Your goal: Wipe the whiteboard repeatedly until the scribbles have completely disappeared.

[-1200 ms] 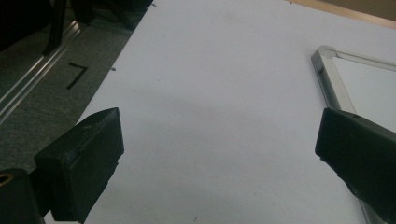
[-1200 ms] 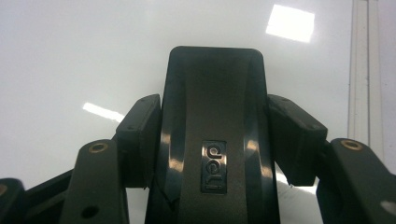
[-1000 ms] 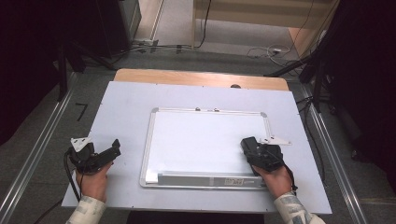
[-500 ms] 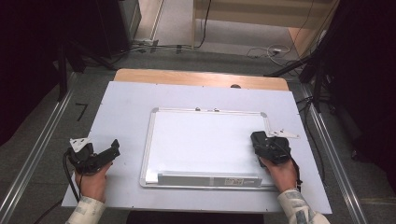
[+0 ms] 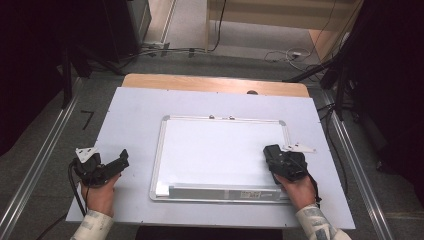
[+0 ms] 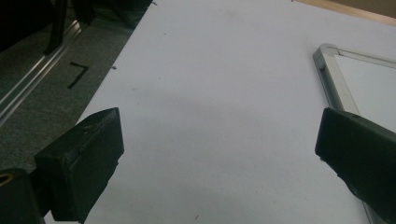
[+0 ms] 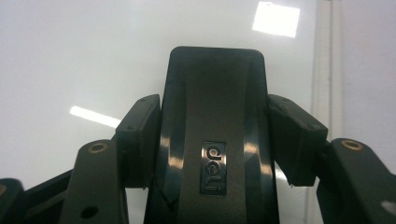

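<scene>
Whiteboard eraser clamped over a clean whiteboard, spare tongs parked aside.

The pale surface [image 5: 125,110] sits on grey floor among dark stands and cables, a wooden strip along its far edge. The whiteboard [image 5: 215,150] lies flat at its middle, tray side toward the near edge, probably so it can be wiped. The right tongs [image 5: 276,159] are clamped on a black eraser [image 7: 215,116], held low over the board's right side. The left tongs [image 5: 117,165] rest apart near the near-left corner, holding nothing.

place: lab | cues: railed table [image 5: 210,107], floor cables [image 5: 280,54], dark curtains [image 5: 30,60]
</scene>
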A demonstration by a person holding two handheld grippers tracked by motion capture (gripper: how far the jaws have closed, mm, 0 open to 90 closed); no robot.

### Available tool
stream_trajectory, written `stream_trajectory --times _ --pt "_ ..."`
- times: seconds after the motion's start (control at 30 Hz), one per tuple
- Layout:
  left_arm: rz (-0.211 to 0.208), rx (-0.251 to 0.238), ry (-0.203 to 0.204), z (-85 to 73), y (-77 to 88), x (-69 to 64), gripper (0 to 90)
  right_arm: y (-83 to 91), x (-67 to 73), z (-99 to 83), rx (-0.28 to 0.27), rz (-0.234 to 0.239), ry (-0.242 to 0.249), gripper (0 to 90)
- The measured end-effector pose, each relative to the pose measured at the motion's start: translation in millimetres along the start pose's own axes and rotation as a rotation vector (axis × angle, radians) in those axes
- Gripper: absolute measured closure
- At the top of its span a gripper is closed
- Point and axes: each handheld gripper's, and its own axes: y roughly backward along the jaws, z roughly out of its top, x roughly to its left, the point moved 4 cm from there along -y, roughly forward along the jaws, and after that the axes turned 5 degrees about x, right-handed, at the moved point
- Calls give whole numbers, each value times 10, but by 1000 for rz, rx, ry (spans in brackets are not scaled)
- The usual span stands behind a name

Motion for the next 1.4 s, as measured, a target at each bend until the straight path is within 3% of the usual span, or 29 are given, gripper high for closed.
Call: stream_trajectory --times 0.23,0.37,0.53,0.73,0.93,1.4 --pt "-3 2 -3 1 -12 -18 11 -12 143 -4 -8 63 56 376" --pt "-3 3 -8 0 -7 -27 11 -89 111 88 -21 42 68 377" --pt "1 6 -2 -6 -7 2 11 -169 -13 190 -31 13 38 376" --pt "2 4 4 -7 -1 20 11 -194 -141 229 -31 -11 5 376" --pt "2 4 5 -6 0 23 11 -176 -181 214 -25 -25 -9 375" --pt "0 5 0 -6 -12 -11 11 -78 17 86 -17 10 36 375"
